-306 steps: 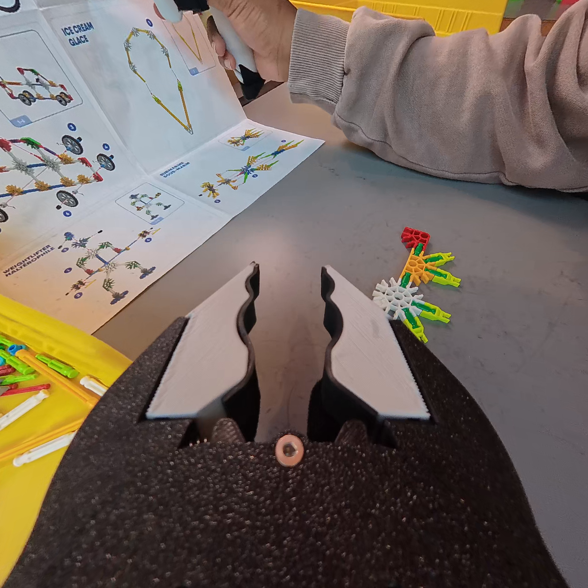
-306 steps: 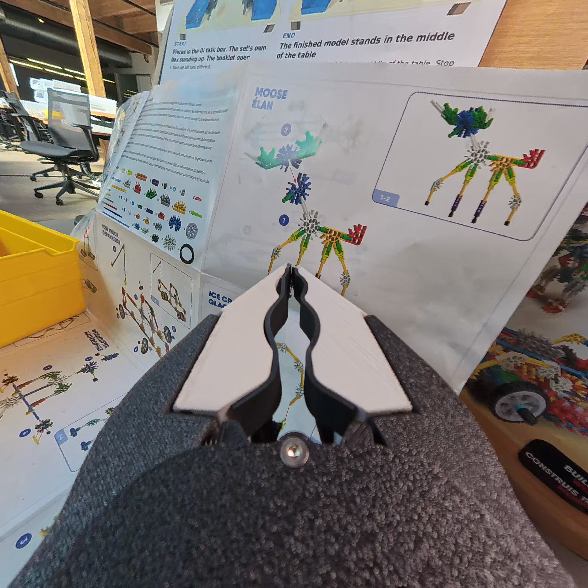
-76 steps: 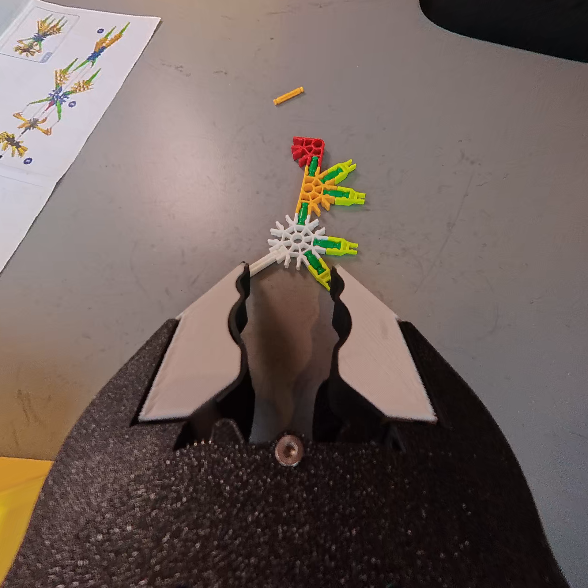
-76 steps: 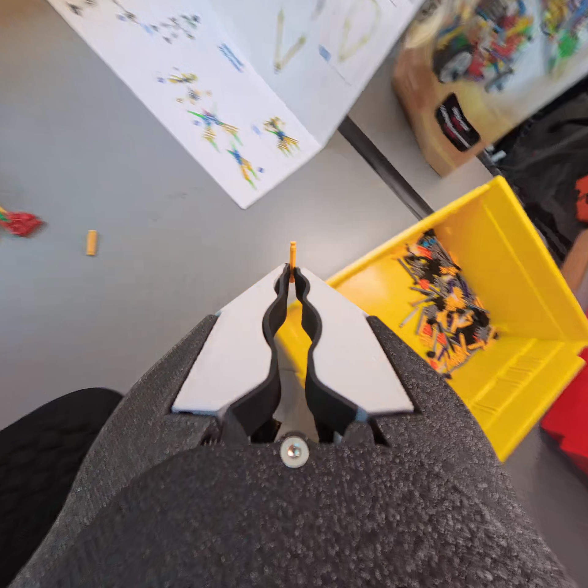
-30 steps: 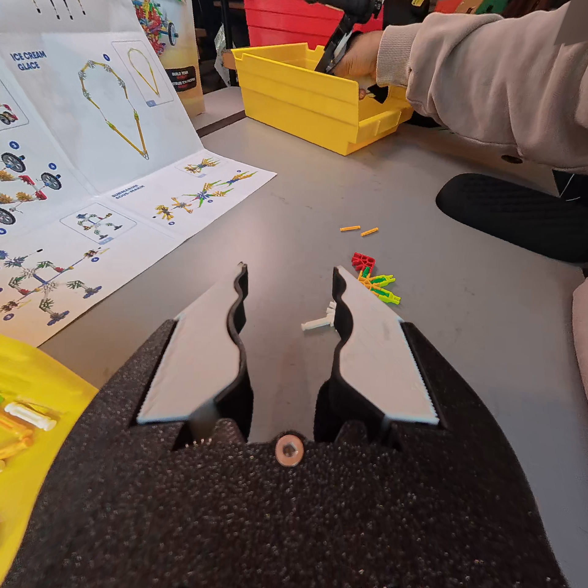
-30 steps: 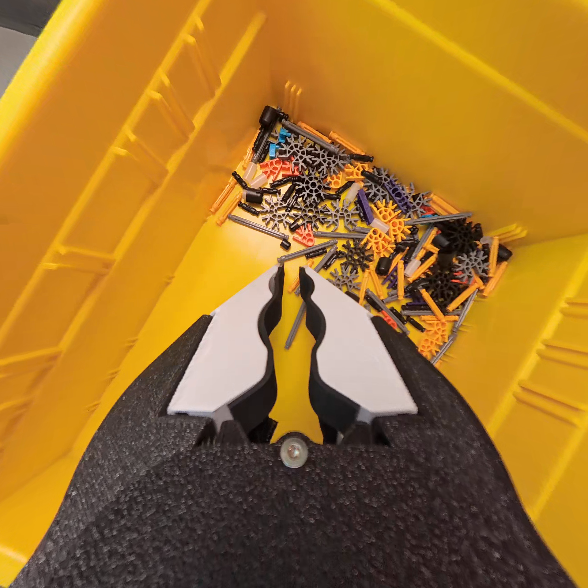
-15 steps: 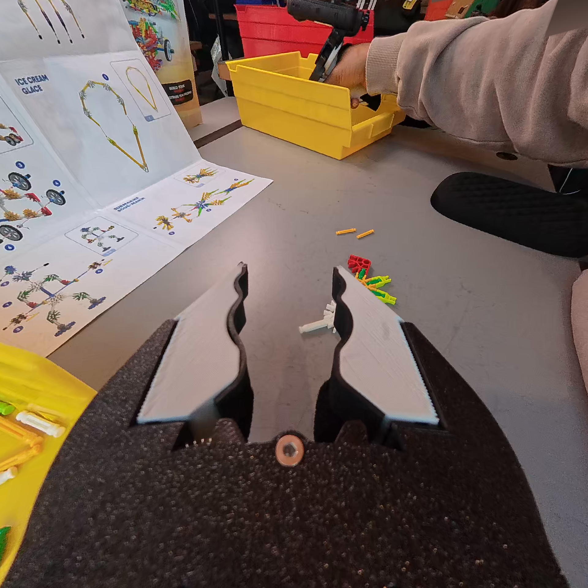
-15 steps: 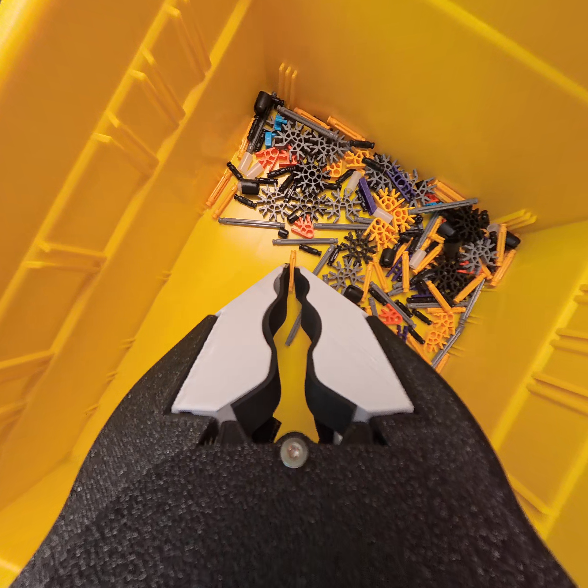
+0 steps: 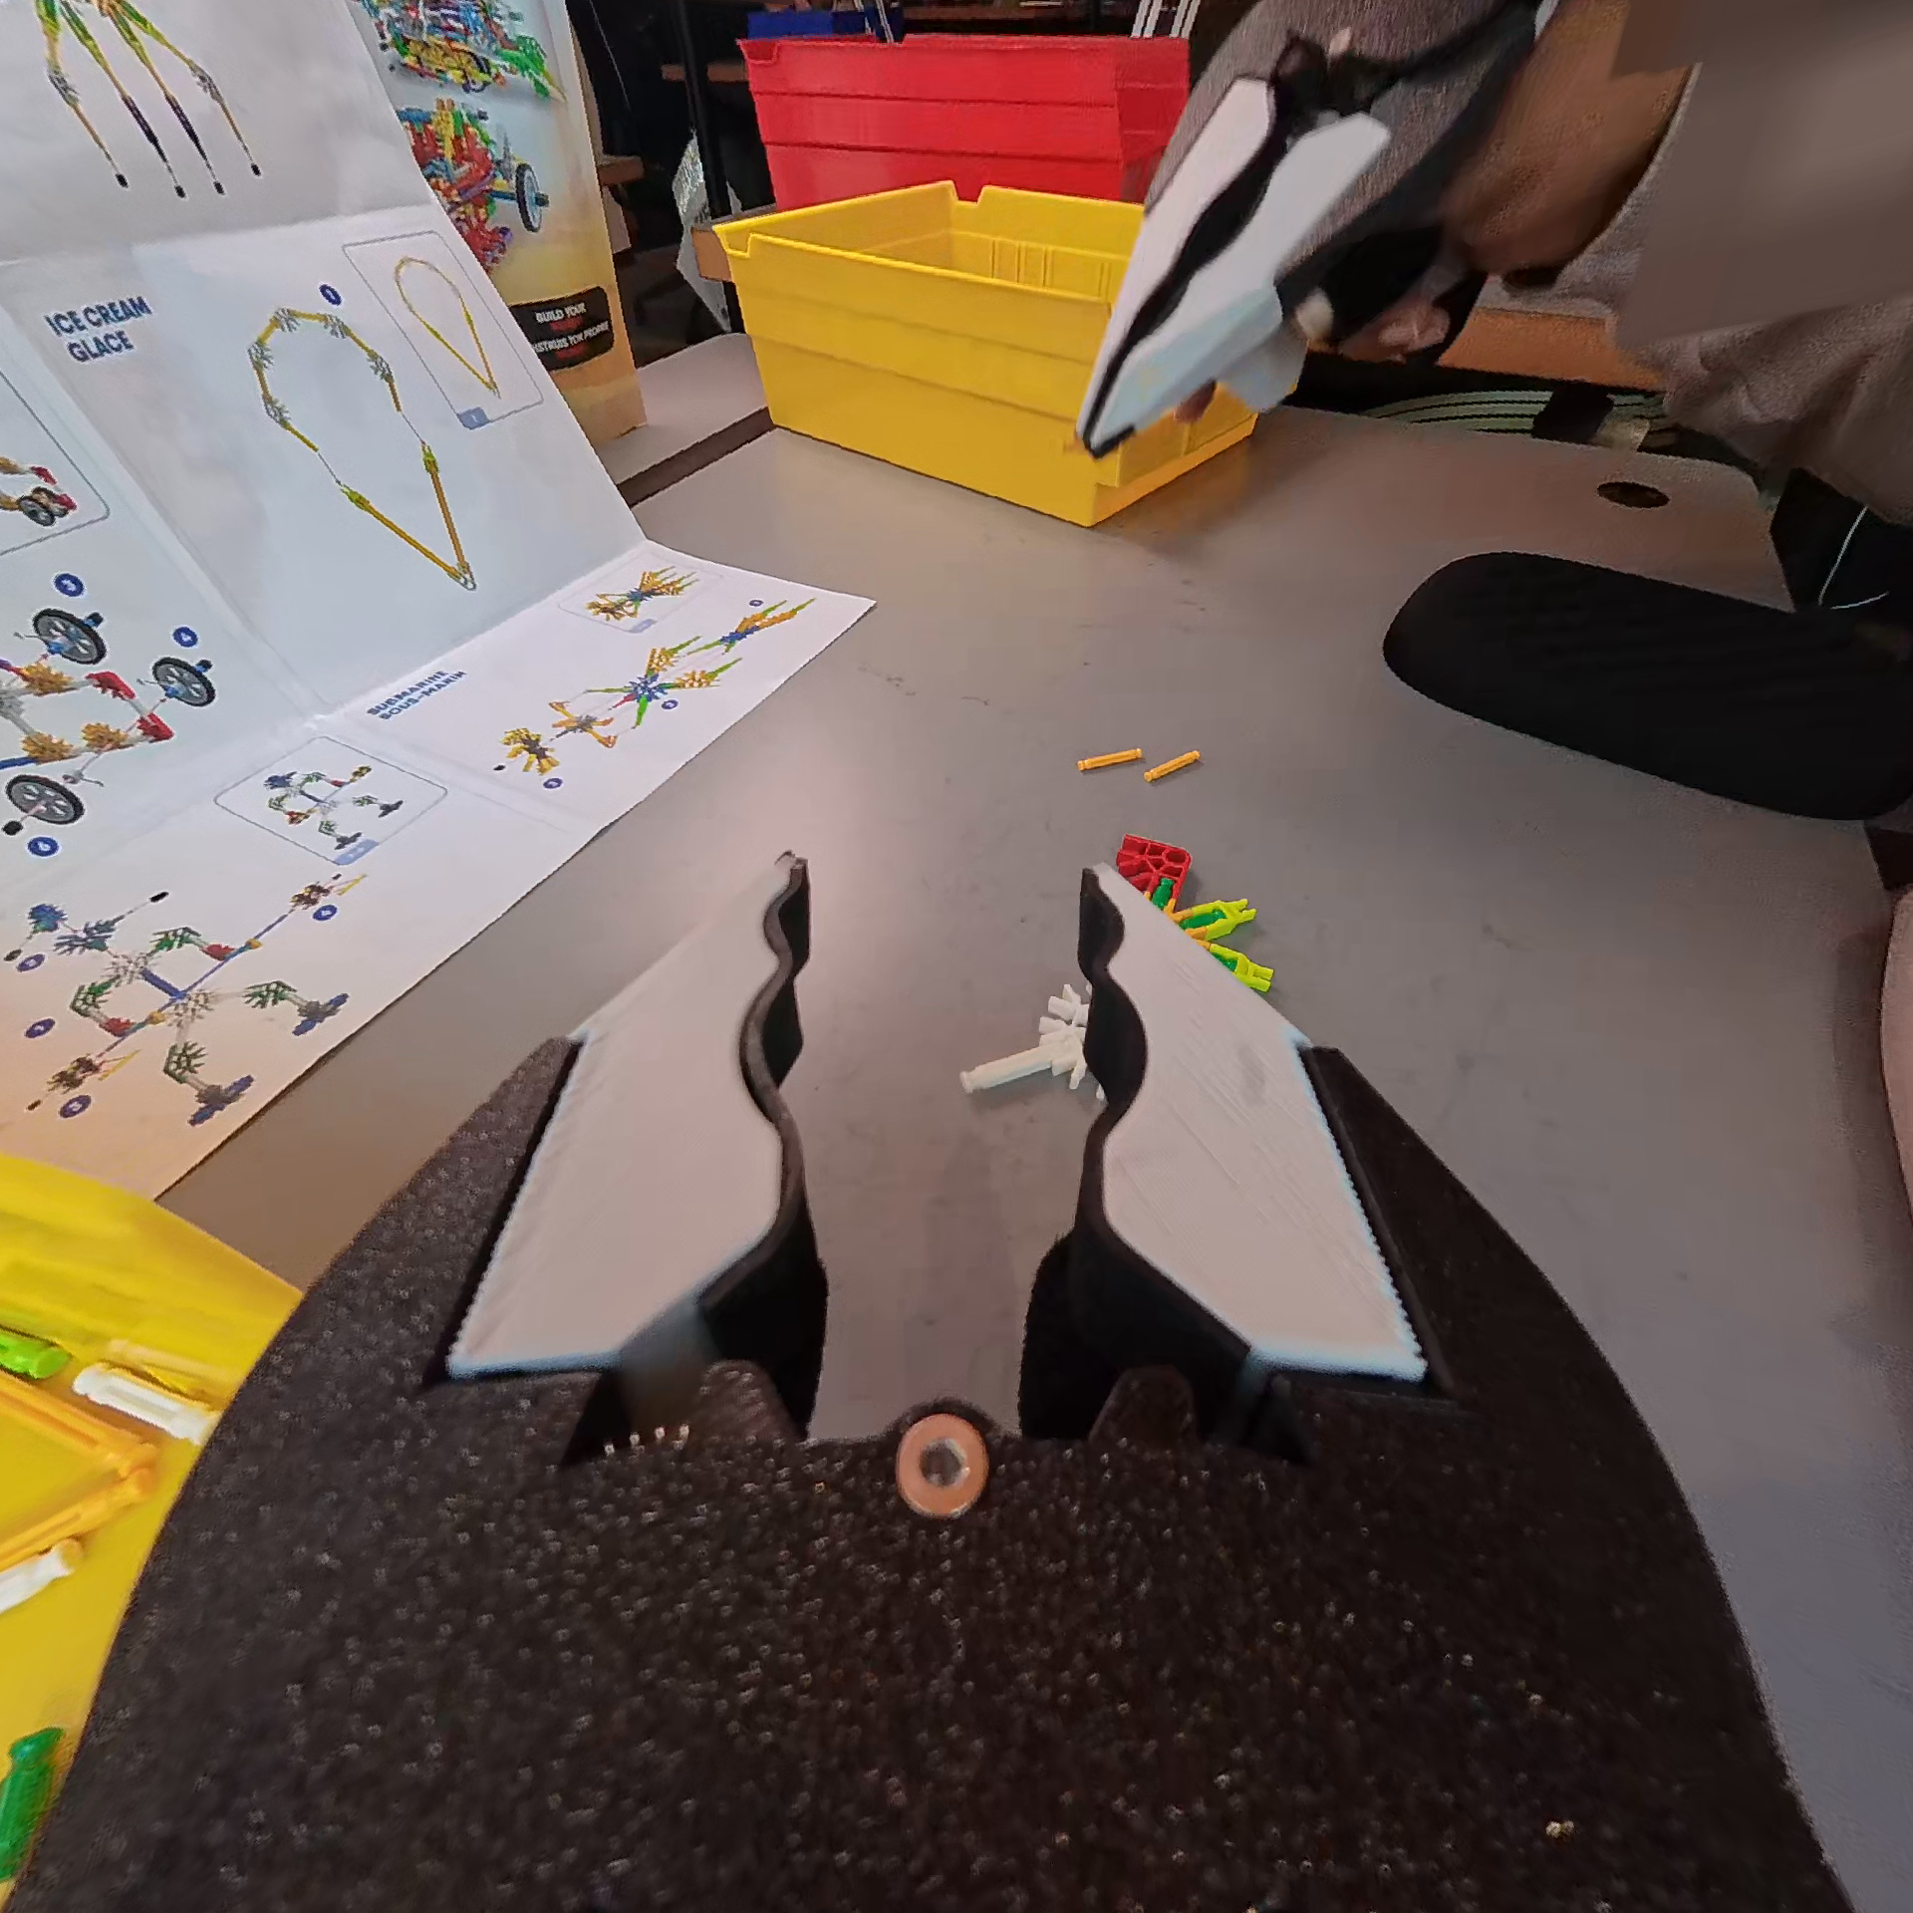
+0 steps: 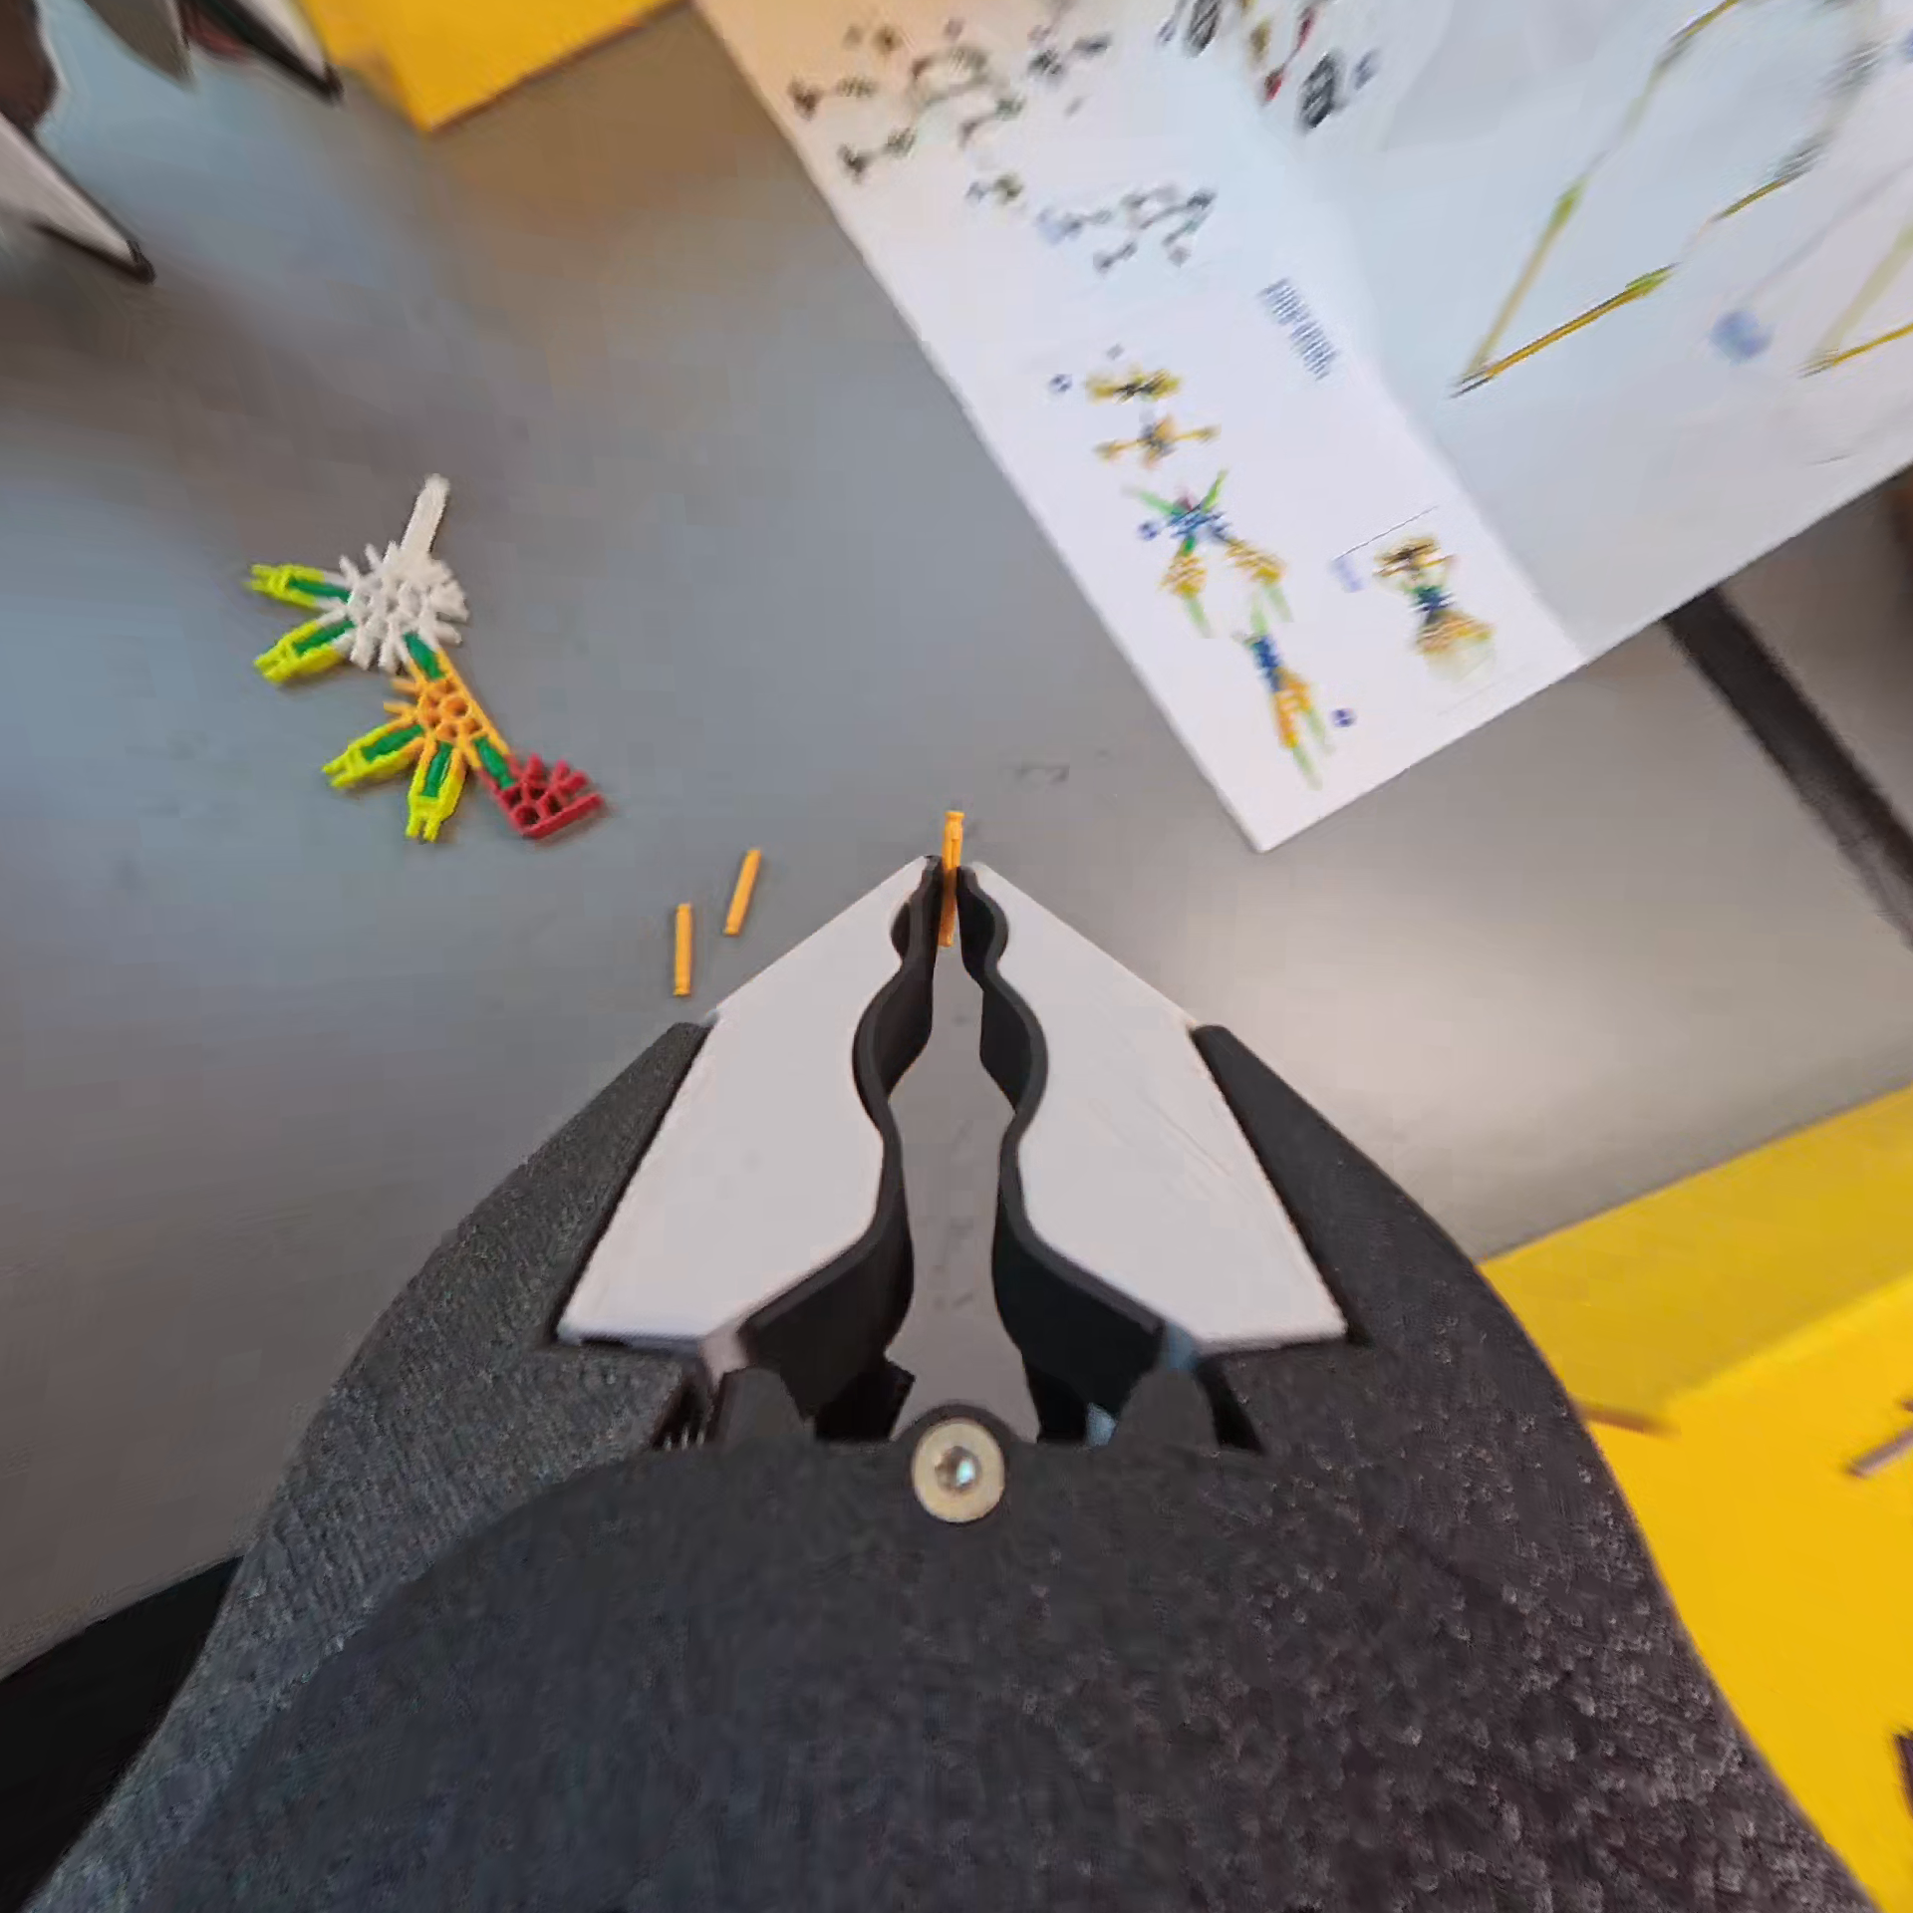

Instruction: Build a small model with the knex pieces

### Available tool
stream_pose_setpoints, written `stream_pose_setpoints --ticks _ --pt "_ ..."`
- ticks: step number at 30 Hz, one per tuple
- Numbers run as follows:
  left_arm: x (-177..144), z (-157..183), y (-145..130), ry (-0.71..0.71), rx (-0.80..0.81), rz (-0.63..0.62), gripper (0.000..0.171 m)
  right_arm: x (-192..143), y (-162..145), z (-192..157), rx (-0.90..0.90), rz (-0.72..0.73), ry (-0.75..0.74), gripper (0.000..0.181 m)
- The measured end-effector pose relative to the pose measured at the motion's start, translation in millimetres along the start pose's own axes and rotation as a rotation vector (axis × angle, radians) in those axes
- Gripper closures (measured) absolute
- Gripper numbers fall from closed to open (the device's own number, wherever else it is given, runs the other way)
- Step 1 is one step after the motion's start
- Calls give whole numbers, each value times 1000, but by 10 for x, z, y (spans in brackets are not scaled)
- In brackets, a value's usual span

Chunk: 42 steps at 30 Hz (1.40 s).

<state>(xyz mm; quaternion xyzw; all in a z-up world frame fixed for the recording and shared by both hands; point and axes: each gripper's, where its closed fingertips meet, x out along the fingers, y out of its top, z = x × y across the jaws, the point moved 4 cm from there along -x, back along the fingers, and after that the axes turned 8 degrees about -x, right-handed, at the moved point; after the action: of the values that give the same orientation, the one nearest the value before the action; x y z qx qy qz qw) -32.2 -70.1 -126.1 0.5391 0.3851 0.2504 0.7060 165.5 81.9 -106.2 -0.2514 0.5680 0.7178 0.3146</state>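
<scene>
the right gripper (image 10: pixel 947 880) is clamped on a short orange rod (image 10: pixel 950 864), pinched at the very fingertips with one end poking out past them, and it hangs above the grey table (image 10: pixel 311 1035). just to its left two more orange rods (image 10: pixel 709 921) lie loose on the table, close together but not touching. farther left lies the small flat assembly (image 10: pixel 414 673): a white snowflake connector with a white rod, an orange connector, green and yellow-green rods, and a red connector at the near end.

the left gripper (image 9: pixel 937 890) holds nothing, its jaws wide apart, low over the table with the assembly (image 9: pixel 1190 911) just beside and partly behind its right finger. the fold-out instruction sheet (image 9: pixel 311 621) stands to its left, a yellow bin (image 9: pixel 932 342) sits beyond, and another yellow tray of parts (image 9: pixel 83 1346) is at its near left.

the rod is held by so little that, as a judgement, any twist could flick it out; keeping the squeeze steady and the rod's axis in line with the fingers would handle it best.
</scene>
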Motion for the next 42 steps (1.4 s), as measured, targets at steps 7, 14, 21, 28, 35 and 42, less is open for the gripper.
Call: stream_pose_setpoints --ticks 7,14,21,28,35,42 --pt "-44 16 40 26 26 14 119 561 -305 -463 -22 -139 87 179" --pt "-35 3 22 30 25 4 119 602 -352 -477 -6 -136 84 173" --pt "16 -11 -50 23 0 -24 119 -201 45 437 85 103 -184 169" --pt "58 -23 -104 31 -6 -51 119 -766 -821 2246 326 -118 -538 173" --pt "75 -99 -156 62 -30 -68 119 -352 -1913 2711 556 -456 -434 175" --pt "100 -146 -187 50 -64 -80 119 -246 -2063 2609 607 -461 -365 181"
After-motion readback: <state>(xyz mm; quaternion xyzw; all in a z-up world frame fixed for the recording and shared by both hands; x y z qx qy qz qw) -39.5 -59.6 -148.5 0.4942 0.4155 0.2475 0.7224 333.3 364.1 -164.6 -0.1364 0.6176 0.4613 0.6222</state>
